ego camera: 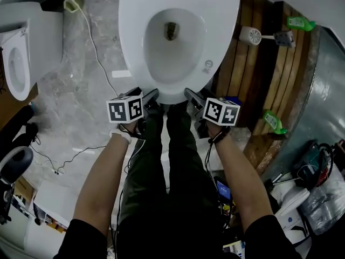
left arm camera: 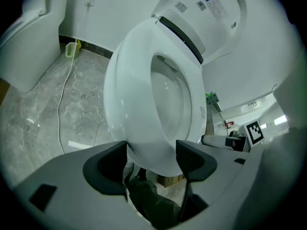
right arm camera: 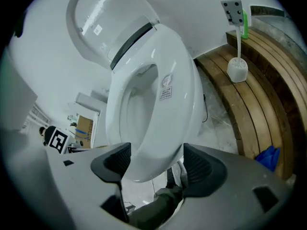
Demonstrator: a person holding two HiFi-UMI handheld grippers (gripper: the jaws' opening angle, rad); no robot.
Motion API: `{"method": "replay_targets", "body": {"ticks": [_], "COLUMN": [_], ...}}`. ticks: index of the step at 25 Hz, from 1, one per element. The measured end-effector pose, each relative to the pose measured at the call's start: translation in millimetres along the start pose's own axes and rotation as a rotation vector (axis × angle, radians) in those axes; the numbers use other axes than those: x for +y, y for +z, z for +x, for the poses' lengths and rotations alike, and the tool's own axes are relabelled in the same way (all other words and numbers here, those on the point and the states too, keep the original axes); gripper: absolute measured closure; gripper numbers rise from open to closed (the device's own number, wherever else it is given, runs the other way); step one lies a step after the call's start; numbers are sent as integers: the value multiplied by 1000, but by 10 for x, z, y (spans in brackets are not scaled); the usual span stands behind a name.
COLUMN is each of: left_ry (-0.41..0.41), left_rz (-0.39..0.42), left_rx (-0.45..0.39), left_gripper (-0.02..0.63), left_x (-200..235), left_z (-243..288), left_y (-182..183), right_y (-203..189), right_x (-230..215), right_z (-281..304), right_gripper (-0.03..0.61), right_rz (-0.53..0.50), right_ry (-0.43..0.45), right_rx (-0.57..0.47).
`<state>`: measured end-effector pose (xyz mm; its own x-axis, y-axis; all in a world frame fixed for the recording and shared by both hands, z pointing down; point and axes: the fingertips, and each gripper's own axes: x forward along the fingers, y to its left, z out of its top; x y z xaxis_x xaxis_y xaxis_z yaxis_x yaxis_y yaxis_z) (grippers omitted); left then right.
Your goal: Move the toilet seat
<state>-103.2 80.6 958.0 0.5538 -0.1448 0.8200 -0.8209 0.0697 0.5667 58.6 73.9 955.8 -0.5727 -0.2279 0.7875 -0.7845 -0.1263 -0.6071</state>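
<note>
The white toilet seat (ego camera: 135, 42) lies down flat on the bowl, and its lid (left arm camera: 206, 18) stands up behind it. Both grippers sit at the seat's front rim. My left gripper (ego camera: 152, 97) is at the rim's front left, jaws apart, with the seat's front edge (left arm camera: 129, 104) between the pads and not clamped. My right gripper (ego camera: 191, 97) mirrors it at the front right. The seat (right arm camera: 177, 104) runs between its wide-spread pads (right arm camera: 201, 164), which stand just off it. The lid (right arm camera: 100, 23) also shows in the right gripper view.
A second white toilet (ego camera: 19, 53) stands at the far left, and a thin cable (ego camera: 94, 47) trails over the marble floor. On the right is a wooden platform (ego camera: 269, 63) with a toilet brush (ego camera: 250, 35) and green bottles (ego camera: 300, 22). My legs are directly below the bowl.
</note>
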Motion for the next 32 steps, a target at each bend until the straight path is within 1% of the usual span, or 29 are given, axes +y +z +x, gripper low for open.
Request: {"method": "replay_targets", "body": {"ticks": [4,8,11,16,23,27,32], "left_ry": [-30,-38,-42,-53,-59,-65,-81], "left_rz": [-73,-85,-105,-154,-211,-208,-231], "left_rx": [-1,-19,-31,-60,-96,-92,-94], "left_gripper": [307,307,307,307,307,307,307], "left_x": [17,29,23,-15,-153,-239,-330], "left_z": [32,69,70,-9,-218,-348,-496], "left_y": [48,78,73,89,103,93,110], "right_y": [29,62,53,70,73,72,118], "right_x": [-18,-62,-37,1,153,241,353], "right_z": [85,143,154,61,-158,-291,-435], "right_gripper": [249,249,249,249,249,249,249], "right_rz": [11,-9,6,94,132,159,236], "right_ry": [-31,-32,-16,-18,23,35,66], "right_rx": [-6,-6,-11,-40,-34,-32,-55]}}
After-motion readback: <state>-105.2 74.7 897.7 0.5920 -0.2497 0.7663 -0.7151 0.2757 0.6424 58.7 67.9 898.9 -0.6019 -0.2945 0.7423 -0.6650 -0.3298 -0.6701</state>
